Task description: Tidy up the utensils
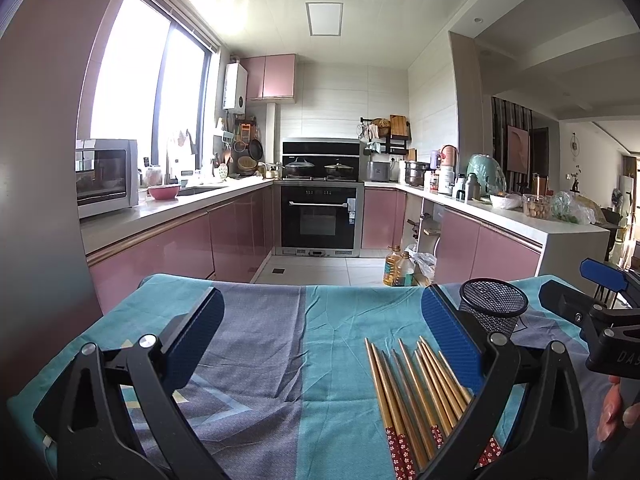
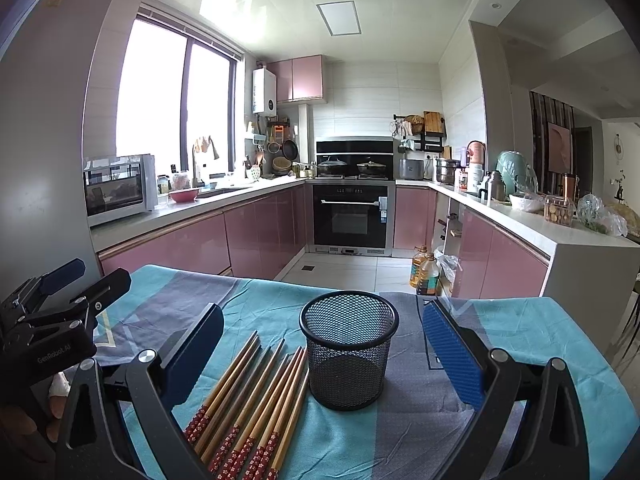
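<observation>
The chopsticks (image 2: 248,404) lay in a loose fan on the blue-and-grey tablecloth (image 2: 540,332), bare tips pointing away toward the kitchen and their red, flower-patterned ends toward the person, so their long axis ran roughly along the line in which both cameras looked. Just to their right stood the black mesh cup (image 2: 349,354), upright and, as far as its interior showed, empty, the nearest sticks lying just beside its base or perhaps touching it; the view did not settle which. The right gripper (image 2: 322,356) was spread wide and held nothing, and both cup and most of the bundle sat in the gap between its two fingers, the sticks crowding toward its left finger (image 2: 192,352). The left gripper (image 1: 322,344) was likewise fully open and empty, but its gap lay mostly over bare cloth, and from its view the chopsticks (image 1: 420,396) sat off to the right, running under its right finger (image 1: 450,344), with the mesh cup (image 1: 494,306) beyond that finger. By that reading the right hand was the better placed of the two, since the sticks lay ahead of it and only slightly left of centre, while the left would have had to shift sideways to bring them between its fingers. Because the sticks lay lengthwise to the gripper, closing across them looked natural, though separating a few from the fan appeared the harder part. No chopstick had yet gone into the cup, so the sorting seemed to be at its beginning.
</observation>
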